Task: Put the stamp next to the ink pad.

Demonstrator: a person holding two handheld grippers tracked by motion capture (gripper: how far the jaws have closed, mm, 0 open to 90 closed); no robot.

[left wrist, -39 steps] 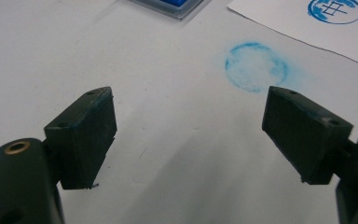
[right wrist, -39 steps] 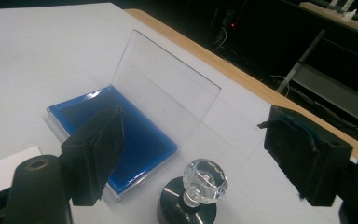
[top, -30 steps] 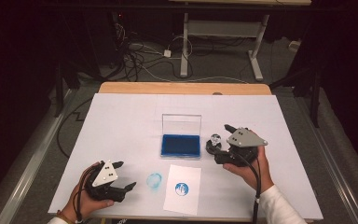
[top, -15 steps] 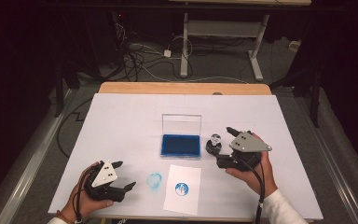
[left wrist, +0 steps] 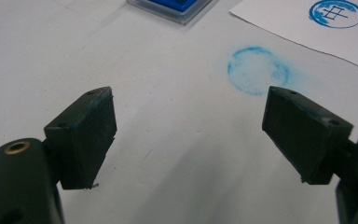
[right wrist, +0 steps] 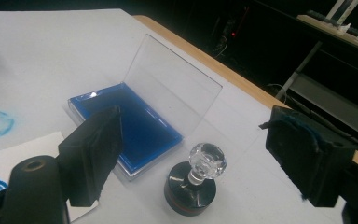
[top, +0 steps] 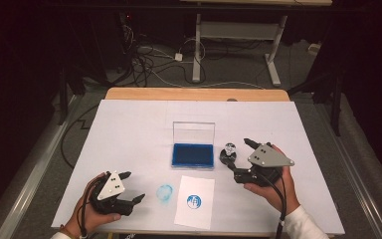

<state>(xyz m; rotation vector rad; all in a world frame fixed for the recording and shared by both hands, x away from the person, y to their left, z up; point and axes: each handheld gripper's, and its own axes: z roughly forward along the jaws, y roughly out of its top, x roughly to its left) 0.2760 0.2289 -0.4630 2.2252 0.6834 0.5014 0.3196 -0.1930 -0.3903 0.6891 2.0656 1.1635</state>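
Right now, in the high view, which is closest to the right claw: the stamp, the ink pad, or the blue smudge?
1. Stamp, just left of the right claw.
2. Ink pad, farther left, lid open.
3. Blue smudge, farthest, near the left claw.

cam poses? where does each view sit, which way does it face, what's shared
High view: above the person's side, facing forward and down on the table; both hands, left gripper and right gripper show.
Left gripper view: rides the left gripper, low over a blue smudge; open jaws show.
Right gripper view: rides the right gripper, facing the stamp and ink pad; open jaws show.
Shared: ink pad, stamped paper.
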